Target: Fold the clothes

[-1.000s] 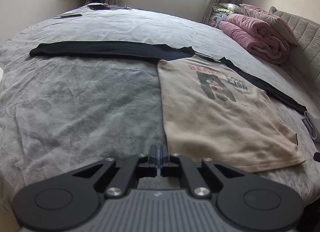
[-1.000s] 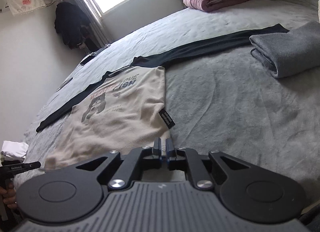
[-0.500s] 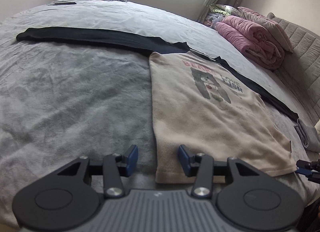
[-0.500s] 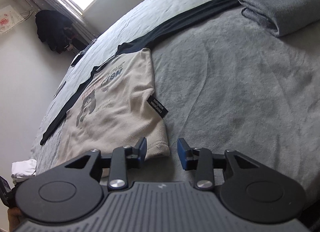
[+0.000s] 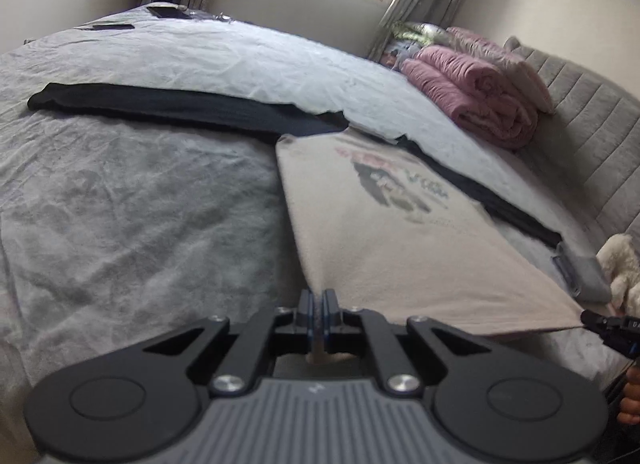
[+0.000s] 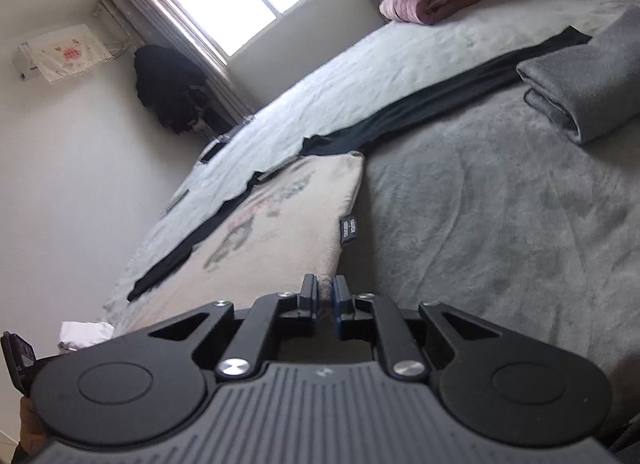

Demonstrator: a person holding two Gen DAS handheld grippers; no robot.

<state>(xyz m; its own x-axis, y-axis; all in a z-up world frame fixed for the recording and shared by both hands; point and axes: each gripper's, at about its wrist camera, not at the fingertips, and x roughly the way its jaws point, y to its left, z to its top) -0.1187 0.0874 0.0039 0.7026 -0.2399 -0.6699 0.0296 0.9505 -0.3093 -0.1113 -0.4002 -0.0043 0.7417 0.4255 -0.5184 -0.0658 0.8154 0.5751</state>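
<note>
Shirt flat on the bed, black sleeves spread, hem lifted at both corners. My left gripper is clamped on the left hem corner; my right gripper pinches the right. Grey towel lies folded nearby.

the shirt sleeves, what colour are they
Black sleeves on a cream shirt; clearest in the left wrist view.
</note>
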